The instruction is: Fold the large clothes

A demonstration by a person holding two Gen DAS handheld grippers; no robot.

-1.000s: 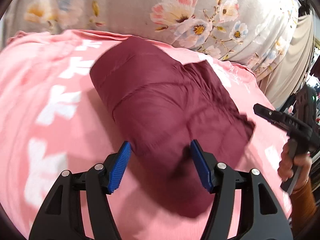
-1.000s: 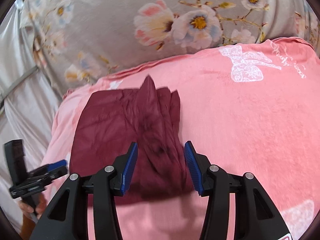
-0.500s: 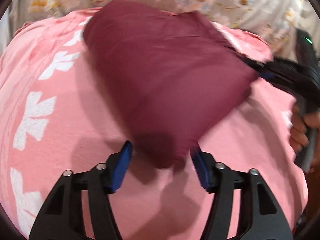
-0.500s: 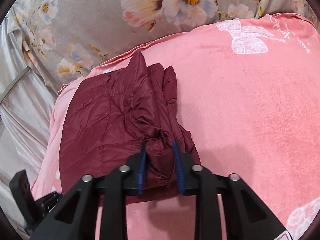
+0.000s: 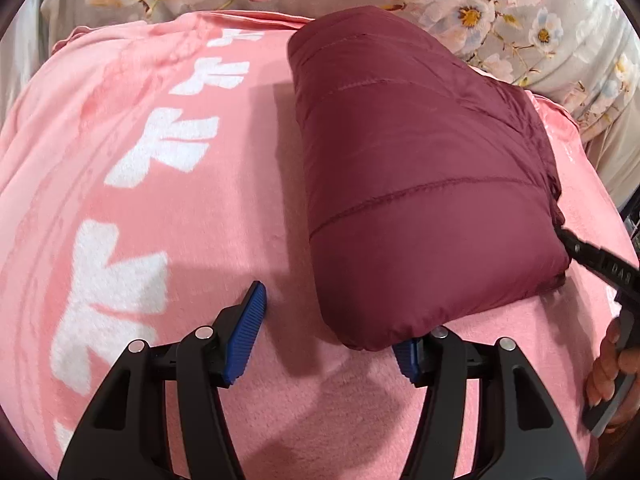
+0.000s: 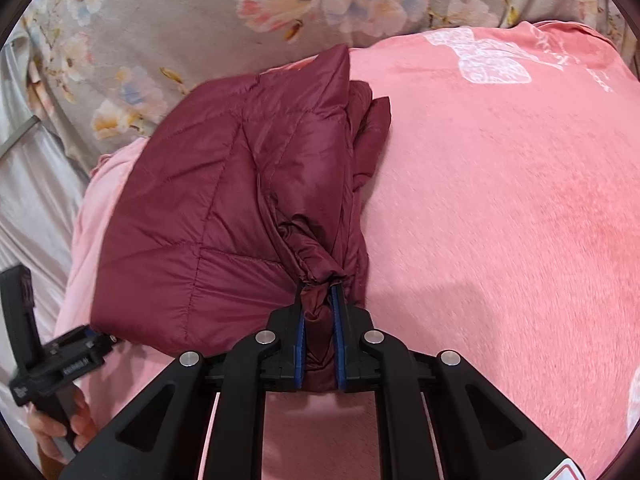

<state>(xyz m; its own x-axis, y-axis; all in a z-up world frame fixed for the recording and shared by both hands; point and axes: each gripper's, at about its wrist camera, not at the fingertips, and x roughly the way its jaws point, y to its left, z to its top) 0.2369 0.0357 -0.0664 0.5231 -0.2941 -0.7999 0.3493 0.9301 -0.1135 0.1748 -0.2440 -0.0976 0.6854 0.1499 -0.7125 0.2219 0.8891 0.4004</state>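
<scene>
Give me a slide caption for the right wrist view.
Right gripper shut on a bunched edge of the folded maroon puffer jacket on a pink blanket.

Our left hand-held gripper (image 5: 328, 330) sits with its blue pads spread wide, nothing between them. Our right hand-held gripper (image 6: 319, 322) is pinched tight on a bunched fold of the maroon jacket (image 6: 224, 216), our right hand (image 5: 612, 364) wrapping its handle.
</scene>
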